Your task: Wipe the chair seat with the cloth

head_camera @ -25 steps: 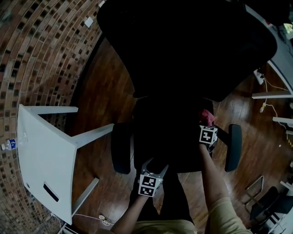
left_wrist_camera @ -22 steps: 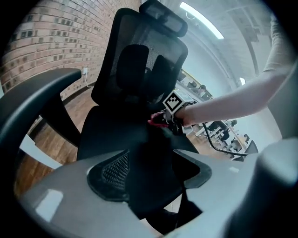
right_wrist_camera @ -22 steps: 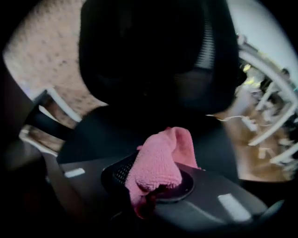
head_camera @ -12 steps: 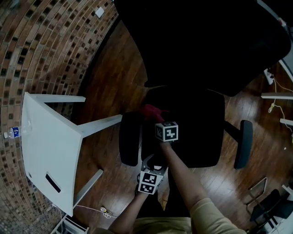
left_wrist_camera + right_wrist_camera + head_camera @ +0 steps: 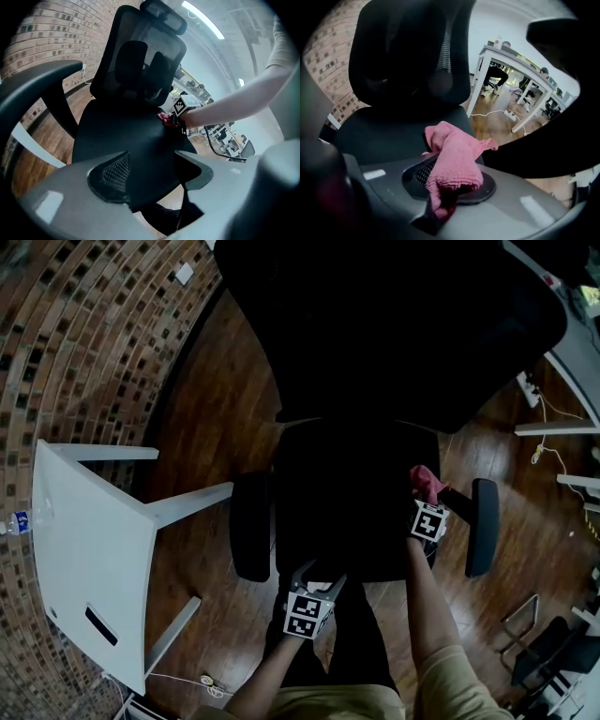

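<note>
Head view: pink cloth (image 5: 424,482) at the right edge of the black office chair seat (image 5: 356,502), pinched by right gripper (image 5: 425,507); left gripper (image 5: 319,576) at the front edge.
Left gripper view: jaws spread wide, astride the seat's front edge.
Right gripper view: jaws clamped on the cloth.

The cloth (image 5: 424,482) is coloured pink, the chair seat (image 5: 347,512) black; at 9 o'clock, the table (image 5: 84,559) is white.

sleeve (image 5: 452,682): tan, short | left gripper (image 5: 317,576), right gripper (image 5: 424,495): grey, black-white marker cubes (image 5: 307,617)
</note>
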`<move>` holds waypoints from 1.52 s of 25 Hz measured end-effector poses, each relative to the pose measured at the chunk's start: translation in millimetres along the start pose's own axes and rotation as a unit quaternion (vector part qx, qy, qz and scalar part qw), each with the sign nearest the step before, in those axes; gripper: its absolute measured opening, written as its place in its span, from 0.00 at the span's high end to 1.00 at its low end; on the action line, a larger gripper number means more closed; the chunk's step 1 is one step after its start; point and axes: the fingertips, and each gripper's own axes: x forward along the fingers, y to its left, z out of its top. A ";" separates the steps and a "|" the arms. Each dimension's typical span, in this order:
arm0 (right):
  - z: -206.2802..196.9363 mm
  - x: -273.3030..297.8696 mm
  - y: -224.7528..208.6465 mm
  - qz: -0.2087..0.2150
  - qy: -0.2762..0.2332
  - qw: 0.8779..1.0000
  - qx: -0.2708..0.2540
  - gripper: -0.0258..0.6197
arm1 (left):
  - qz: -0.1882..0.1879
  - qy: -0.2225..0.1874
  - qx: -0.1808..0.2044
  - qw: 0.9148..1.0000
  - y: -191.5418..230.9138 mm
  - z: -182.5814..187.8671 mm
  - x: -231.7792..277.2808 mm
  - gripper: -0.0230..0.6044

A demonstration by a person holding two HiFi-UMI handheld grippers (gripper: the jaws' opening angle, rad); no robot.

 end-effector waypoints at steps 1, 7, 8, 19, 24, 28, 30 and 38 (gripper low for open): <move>-0.5 0.5 4.7 0.005 0.000 1.000 0.002 0.87 | 0.000 -0.001 0.001 1.000 -1.3 0.6 -1.7 0.51; -15.1 -59.1 285.6 0.430 0.015 0.902 -0.040 0.87 | 0.024 0.004 0.003 1.000 21.3 -11.8 -18.5 0.50; -26.0 -77.5 337.3 0.482 0.026 0.872 -0.078 0.87 | 0.030 0.007 0.002 1.000 24.8 -16.7 -20.9 0.49; -39.4 -15.5 189.7 0.257 0.015 0.966 -0.013 0.87 | 0.032 0.009 0.005 0.999 21.0 -23.6 -26.9 0.49; -22.3 -8.3 11.9 0.063 -0.008 0.998 -0.017 0.87 | 0.013 0.005 0.005 1.000 -0.7 -21.7 -17.8 0.48; -26.5 -13.8 10.1 0.071 0.004 0.997 0.018 0.87 | 0.028 -0.005 0.004 1.000 12.5 -13.4 -26.2 0.47; -30.4 -24.9 90.3 0.216 0.015 0.976 0.028 0.87 | 0.043 0.001 0.017 0.999 25.3 -12.4 -32.1 0.47; -74.7 -106.6 397.6 0.502 0.049 0.850 -0.152 0.87 | 0.086 0.011 0.009 0.996 54.1 -20.5 -52.3 0.46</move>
